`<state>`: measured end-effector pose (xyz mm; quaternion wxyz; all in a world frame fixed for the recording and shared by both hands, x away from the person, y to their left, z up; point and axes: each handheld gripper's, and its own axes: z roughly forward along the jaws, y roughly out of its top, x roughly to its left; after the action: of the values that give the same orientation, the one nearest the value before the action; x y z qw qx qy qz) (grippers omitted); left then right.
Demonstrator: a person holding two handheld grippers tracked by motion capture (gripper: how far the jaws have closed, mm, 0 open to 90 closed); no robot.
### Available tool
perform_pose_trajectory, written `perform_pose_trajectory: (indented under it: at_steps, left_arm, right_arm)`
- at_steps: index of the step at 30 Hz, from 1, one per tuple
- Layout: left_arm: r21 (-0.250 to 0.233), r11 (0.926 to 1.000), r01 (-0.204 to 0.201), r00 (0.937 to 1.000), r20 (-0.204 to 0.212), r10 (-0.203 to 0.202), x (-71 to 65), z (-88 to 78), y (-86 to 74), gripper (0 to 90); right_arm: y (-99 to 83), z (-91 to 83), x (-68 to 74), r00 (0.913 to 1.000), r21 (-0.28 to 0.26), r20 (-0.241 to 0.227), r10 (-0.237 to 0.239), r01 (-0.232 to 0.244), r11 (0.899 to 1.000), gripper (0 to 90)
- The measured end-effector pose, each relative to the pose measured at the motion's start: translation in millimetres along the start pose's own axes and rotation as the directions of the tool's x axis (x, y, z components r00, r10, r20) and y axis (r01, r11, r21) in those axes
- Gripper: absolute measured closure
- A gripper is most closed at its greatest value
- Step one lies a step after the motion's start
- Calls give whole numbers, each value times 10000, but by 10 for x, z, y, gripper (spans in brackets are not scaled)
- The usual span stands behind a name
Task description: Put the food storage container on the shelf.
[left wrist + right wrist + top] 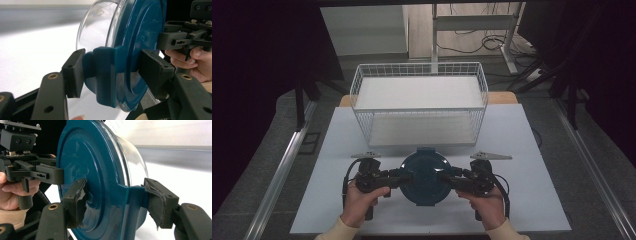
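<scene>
Standing behind on the tabletop (337, 145), the white wire basket (419, 102) looks empty, though its far corners are hard to read. Left gripper (404, 176) and right gripper (446, 179) have their jaws clamped on opposite side tabs of a clear round container (426, 176) with a teal lid (140, 37).

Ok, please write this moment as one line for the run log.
left gripper: shut on container | right gripper: shut on container | container: clear bowl, blue lid, at table front | wire basket: behind
</scene>
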<state>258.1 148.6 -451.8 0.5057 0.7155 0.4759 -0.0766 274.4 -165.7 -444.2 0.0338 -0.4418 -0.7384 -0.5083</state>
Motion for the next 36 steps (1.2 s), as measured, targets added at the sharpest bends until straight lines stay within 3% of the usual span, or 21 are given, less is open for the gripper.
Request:
perform_pose_trajectory:
  at_steps: [12,19,36]
  left_arm:
    - [-164,9994,-317,9994,-113,315,-74,-68,161,402]
    - [-402,9975,-584,9981,-212,576,-116,-121,394,402]
    - [-870,9929,-812,9967,-78,808,-194,-257,883,404]
  right_arm:
    - [161,-58,49,9996,-173,-51,-268,267,9995,372]
    - [394,-80,54,9989,-353,-91,-460,456,9983,373]
    - [937,-174,150,9957,-583,48,-927,929,9940,374]
